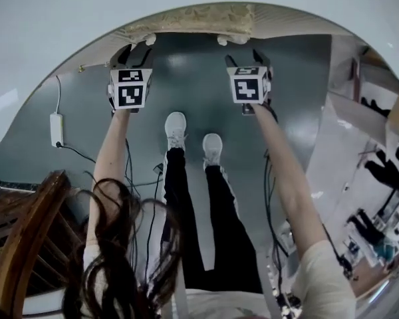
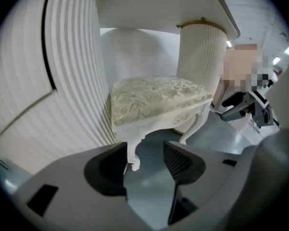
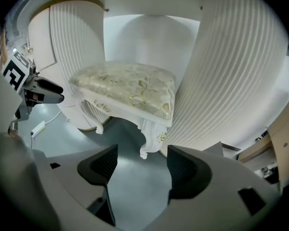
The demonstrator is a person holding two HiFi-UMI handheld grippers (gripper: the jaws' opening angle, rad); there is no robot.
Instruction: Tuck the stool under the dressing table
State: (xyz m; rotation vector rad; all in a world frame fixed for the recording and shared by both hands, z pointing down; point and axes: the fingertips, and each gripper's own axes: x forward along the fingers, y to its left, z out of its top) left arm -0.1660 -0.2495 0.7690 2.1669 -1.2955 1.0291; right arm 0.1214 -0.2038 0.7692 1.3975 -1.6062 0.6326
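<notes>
The stool (image 2: 159, 97) is standing on the grey floor (image 2: 149, 191) in the knee gap of the table (image 2: 149, 6), between its two fluted white pedestals (image 2: 200, 57) and beneath the white top. Its cushion is showing cream fabric with a pale leaf pattern. It is resting on a white frame with a carved, scalloped apron and curved legs ending in scroll feet. In the right gripper view the stool (image 3: 127, 88) is sitting close against the pedestal at that view's right (image 3: 236, 76); whether they are touching cannot be told.

The left gripper (image 2: 144, 153) is hovering before the stool with its claw spread and pinching nothing. A front leg (image 2: 133, 150) is merely lining up in the gap, well beyond the pads. The right gripper (image 3: 142, 153) is hanging with its claw spread too, only bare floor showing between its jaws.

In the head view the top (image 1: 66, 25) is covering nearly all of the stool (image 1: 193, 18). Only the cushion's front edge and two front feet (image 1: 149, 40) are peeking out, just ahead of the left gripper (image 1: 134, 52) and right gripper (image 1: 246, 58). In both gripper views the seat is hiding the back legs, and the pedestals and top are running out of frame.
</notes>
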